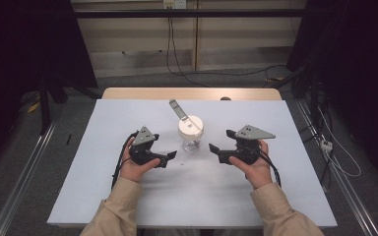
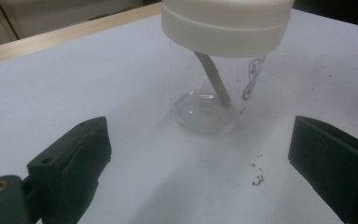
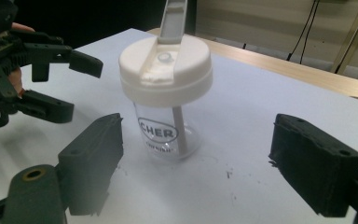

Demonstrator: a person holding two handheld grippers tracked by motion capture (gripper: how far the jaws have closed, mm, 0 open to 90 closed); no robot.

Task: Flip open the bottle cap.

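Observation:
A clear plastic cup (image 1: 191, 143) with a white screw-on lid (image 1: 190, 127) stands upright at the table's middle. Its flip cap (image 1: 177, 109) is raised and a straw (image 3: 181, 133) runs inside down to the bottom. My left gripper (image 1: 173, 158) sits just left of the cup, open, with the cup (image 2: 214, 93) straight ahead beyond its jaws. My right gripper (image 1: 212, 149) sits just right of the cup, open, and the cup (image 3: 165, 135) stands between and beyond its jaws. The left gripper (image 3: 81, 84) also shows at the left of the right gripper view. Neither holds anything.
The white table (image 1: 128, 196) has a wooden strip (image 1: 192, 93) along its far edge. Small dark specks (image 2: 257, 175) lie on the surface near the cup. Cables (image 1: 339, 157) and metal rails (image 1: 24, 172) run on the floor at both sides.

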